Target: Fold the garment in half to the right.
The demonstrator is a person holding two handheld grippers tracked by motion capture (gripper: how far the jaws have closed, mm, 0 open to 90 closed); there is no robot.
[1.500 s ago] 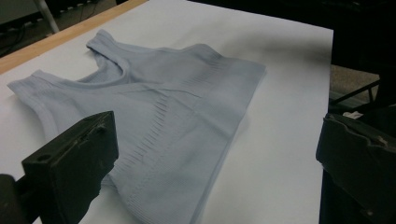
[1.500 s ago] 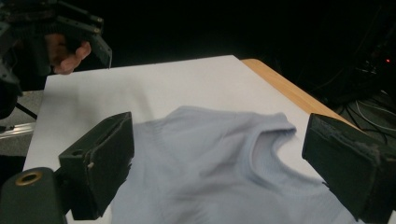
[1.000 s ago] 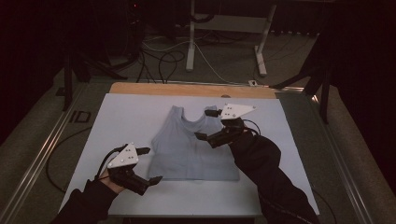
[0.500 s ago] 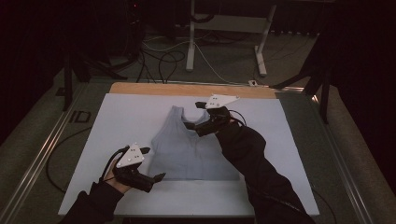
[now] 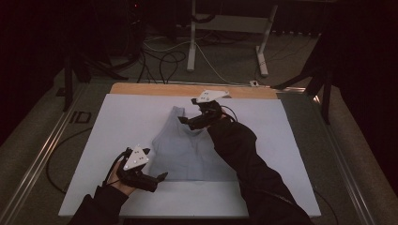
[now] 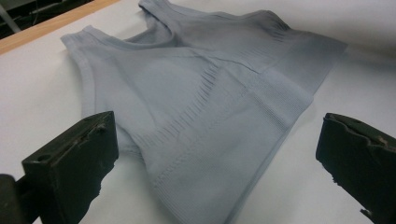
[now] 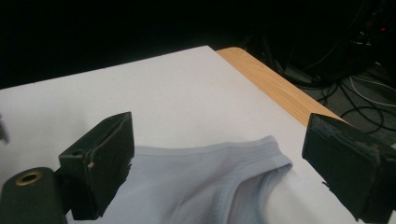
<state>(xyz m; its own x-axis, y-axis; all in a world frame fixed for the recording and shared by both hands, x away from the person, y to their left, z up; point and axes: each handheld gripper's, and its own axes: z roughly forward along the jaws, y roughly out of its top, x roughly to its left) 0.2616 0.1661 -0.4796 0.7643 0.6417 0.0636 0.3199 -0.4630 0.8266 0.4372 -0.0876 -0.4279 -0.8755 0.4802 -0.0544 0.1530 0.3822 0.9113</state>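
Note:
A light grey ribbed tank top (image 5: 187, 150) lies flat on the white table cover (image 5: 122, 126), straps toward the far edge. My left gripper (image 5: 159, 177) rests open at the garment's near left hem corner. In the left gripper view its jaws stand wide apart (image 6: 215, 163) on either side of the hem of the tank top (image 6: 201, 93). My right gripper (image 5: 185, 123) hovers open over the neckline, near the far left strap. The right gripper view has the jaws spread (image 7: 224, 163) around that strap (image 7: 261, 154), holding nothing.
A wooden strip (image 5: 187, 89) runs along the table's far edge. Beyond it are floor cables (image 5: 164, 61) and a white stand's legs (image 5: 225, 28). A metal rail (image 5: 42, 154) borders the table's left side. The person's dark sleeve (image 5: 244, 159) crosses the garment's right half.
My right gripper has moved left and farther away, from the garment's right shoulder to the neckline by the left strap. My left gripper has shifted slightly right toward the hem.

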